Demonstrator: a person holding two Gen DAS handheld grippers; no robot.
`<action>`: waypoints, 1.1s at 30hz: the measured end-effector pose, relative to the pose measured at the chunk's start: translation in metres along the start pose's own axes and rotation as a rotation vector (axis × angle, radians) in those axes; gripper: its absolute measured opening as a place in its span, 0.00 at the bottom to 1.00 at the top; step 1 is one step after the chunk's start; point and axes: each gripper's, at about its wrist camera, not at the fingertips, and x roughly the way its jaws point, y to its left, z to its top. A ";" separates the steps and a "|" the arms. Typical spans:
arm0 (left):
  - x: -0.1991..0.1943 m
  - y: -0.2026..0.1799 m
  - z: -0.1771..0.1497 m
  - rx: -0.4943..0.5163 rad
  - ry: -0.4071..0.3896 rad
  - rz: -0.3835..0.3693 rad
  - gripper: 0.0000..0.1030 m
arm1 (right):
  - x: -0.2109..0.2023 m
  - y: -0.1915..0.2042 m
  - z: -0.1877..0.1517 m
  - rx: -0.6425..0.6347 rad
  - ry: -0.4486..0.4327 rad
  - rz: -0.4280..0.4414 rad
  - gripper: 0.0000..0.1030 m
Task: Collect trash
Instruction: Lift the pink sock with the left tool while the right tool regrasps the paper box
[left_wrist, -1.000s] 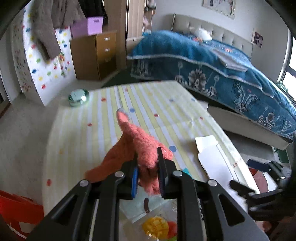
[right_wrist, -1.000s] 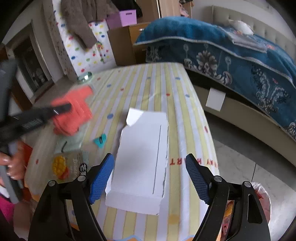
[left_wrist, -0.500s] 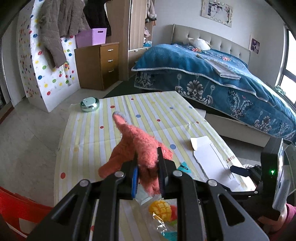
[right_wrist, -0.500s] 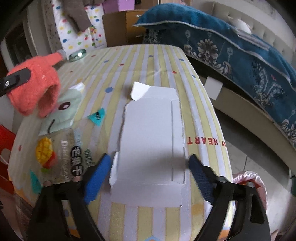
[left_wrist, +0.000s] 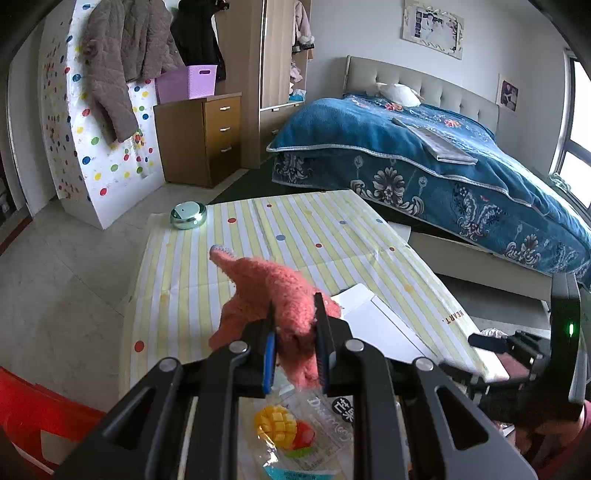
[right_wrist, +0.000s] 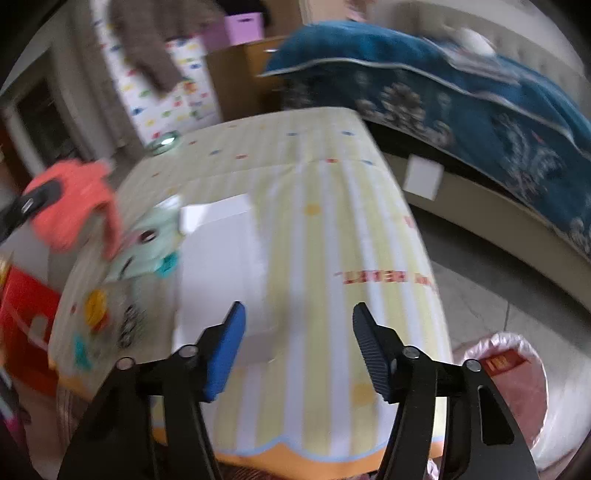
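Over the striped desk (left_wrist: 295, 236) in a bedroom, the left tongs (left_wrist: 293, 354) are clamped on a fuzzy orange glove (left_wrist: 273, 291), which hangs clear of the cloth, so that piece looks picked up and waiting to be carried off. The right tongs (right_wrist: 299, 350) have just been closing partway, but nothing is between the jaws; they stand well apart, hovering above the near edge of the desk beside the flat white cardboard piece (right_wrist: 218, 266). That view is pretty blurry, so whether a pad touches the card is hard to say. Other bits left on the desk: a clear mango snack wrapper (left_wrist: 295, 432) right under the left tongs, a pale green wrapper (right_wrist: 147, 243) and a small teal scrap (right_wrist: 168, 264). The pink-lined trash bin (right_wrist: 513, 380) sits on the floor just off the desk's near right corner. Best guess is the step in hand is grabbing the cardboard with the right tongs. Since it lies flat, the next move probably calls for getting a jaw under an edge, maybe by sliding it to the desk's rim, then pinching and swinging over to the bin.
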 end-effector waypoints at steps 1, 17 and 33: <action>0.000 0.000 -0.001 -0.001 0.001 -0.001 0.15 | 0.000 -0.002 -0.002 -0.013 0.002 0.006 0.71; -0.006 0.009 -0.008 -0.008 0.003 0.000 0.15 | 0.009 0.046 -0.018 -0.096 0.014 -0.072 0.69; -0.033 -0.089 0.022 0.179 -0.099 -0.163 0.15 | -0.083 -0.016 -0.006 0.074 -0.198 -0.175 0.68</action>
